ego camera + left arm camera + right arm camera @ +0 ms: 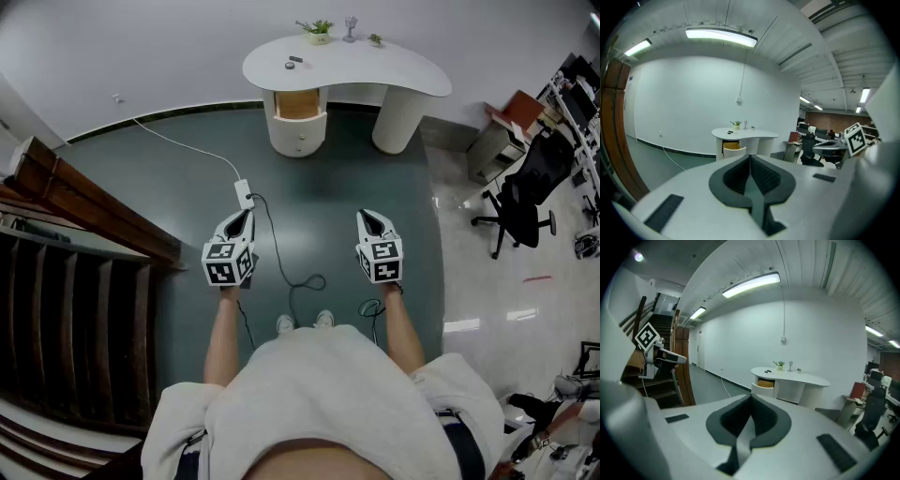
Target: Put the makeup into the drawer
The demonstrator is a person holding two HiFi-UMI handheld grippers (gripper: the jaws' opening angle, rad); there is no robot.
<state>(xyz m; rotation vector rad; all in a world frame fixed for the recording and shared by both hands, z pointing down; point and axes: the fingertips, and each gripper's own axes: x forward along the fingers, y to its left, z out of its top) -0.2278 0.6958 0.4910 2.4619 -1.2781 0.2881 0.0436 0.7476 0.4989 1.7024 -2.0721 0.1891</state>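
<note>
- Makeup [294,61]: small dark items lying on the top of the desk [394,70], near its left end, directly above the drawer; their exact kind is too small to tell. They also show as dark specks in the left gripper view [730,132] and the right gripper view [767,371].
- Drawer [298,103]: the top drawer of the desk's left pedestal, pulled out, its orange-brown inside showing.
- Desk: white, kidney-shaped, on two rounded pedestals, against the white wall. A potted plant [319,30] and two smaller ornaments stand along its back edge.
- Left gripper [241,217]: held out in front of the person, well apart from the desk and pointing toward it. Its own view [750,157] shows the dark pads pressed tip to tip with nothing between them.
- Right gripper [367,217]: level with the left and beside it. Its own view [751,397] shows the pads likewise together and empty.
- Floor [187,178]: dark green. A power strip [244,194] lies just ahead of the left gripper, with a white cable [178,142] running to the wall and a black cable [286,258] looping back toward the person's shoes [286,324].
- Surroundings: a wooden staircase [66,281] at the left; an office chair [523,202] at the right.
</note>
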